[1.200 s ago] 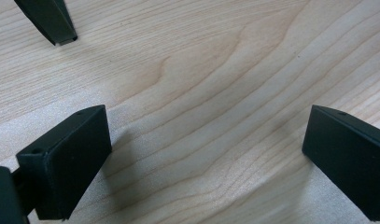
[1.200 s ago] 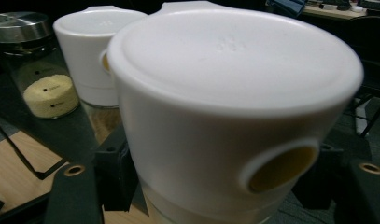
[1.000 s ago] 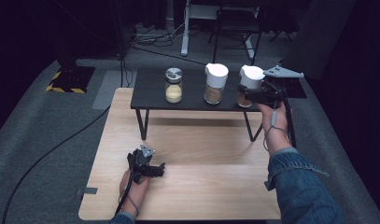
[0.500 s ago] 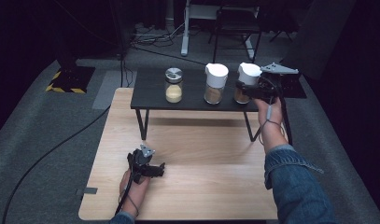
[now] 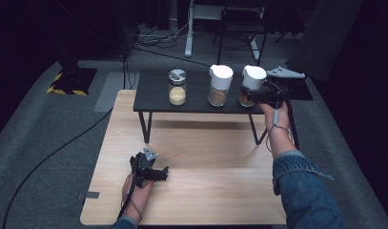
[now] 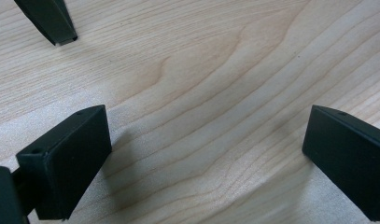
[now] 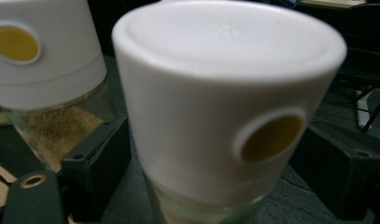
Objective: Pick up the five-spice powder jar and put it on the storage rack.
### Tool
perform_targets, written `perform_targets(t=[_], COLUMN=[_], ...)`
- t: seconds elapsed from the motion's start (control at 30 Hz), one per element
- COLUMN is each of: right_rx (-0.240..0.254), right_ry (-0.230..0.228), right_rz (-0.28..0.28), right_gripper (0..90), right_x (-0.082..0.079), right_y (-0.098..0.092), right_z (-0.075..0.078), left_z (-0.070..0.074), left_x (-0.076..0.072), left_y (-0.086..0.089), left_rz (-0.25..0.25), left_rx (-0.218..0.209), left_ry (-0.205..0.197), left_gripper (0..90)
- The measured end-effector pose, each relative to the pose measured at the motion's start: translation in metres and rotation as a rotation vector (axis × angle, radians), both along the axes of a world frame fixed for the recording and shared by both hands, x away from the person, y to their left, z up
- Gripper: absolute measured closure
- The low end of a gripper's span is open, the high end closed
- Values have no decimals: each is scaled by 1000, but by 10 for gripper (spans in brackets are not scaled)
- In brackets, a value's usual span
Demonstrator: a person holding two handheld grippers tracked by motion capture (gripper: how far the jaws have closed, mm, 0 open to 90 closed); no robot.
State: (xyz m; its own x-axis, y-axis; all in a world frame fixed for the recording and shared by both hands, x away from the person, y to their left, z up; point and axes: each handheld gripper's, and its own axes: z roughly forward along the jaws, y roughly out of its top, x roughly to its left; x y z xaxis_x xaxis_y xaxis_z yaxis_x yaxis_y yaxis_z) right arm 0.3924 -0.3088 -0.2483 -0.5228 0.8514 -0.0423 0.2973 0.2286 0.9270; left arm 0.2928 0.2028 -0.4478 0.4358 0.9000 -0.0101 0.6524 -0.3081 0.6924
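On the wooden table [image 5: 220, 157], near edge, left gripper [image 5: 151, 172] rests spread, empty. Farther back, right gripper [image 5: 252, 97] has just opened around the rightmost white-capped jar [image 7: 225, 116] on the black shelf [image 5: 153, 90], pads apparently clear. Looks like release; next, back straight off without tipping it.

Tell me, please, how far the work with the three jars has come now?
Done: all three jars stand in a row on the black shelf. In hand: the right gripper, jaws just opening, flanks the rightmost white-lidded jar. Left: withdrawing it, probably. The left gripper rests open.
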Motion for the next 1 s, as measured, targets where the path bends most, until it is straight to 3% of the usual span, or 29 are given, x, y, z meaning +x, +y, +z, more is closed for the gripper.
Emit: perform_targets(t=[0.23, 1.0], right_rx=[-11, -26], right_ry=[-19, -33], right_rz=[8, 16], right_gripper=[96, 92], right_x=[-14, -60], right_y=[-6, -25], right_z=[-6, -31], left_z=[0, 0], left_x=[0, 0], left_y=[0, 0], left_rz=[-3, -2], left_rx=[5, 4], left_ry=[0, 0], left_gripper=[11, 10])
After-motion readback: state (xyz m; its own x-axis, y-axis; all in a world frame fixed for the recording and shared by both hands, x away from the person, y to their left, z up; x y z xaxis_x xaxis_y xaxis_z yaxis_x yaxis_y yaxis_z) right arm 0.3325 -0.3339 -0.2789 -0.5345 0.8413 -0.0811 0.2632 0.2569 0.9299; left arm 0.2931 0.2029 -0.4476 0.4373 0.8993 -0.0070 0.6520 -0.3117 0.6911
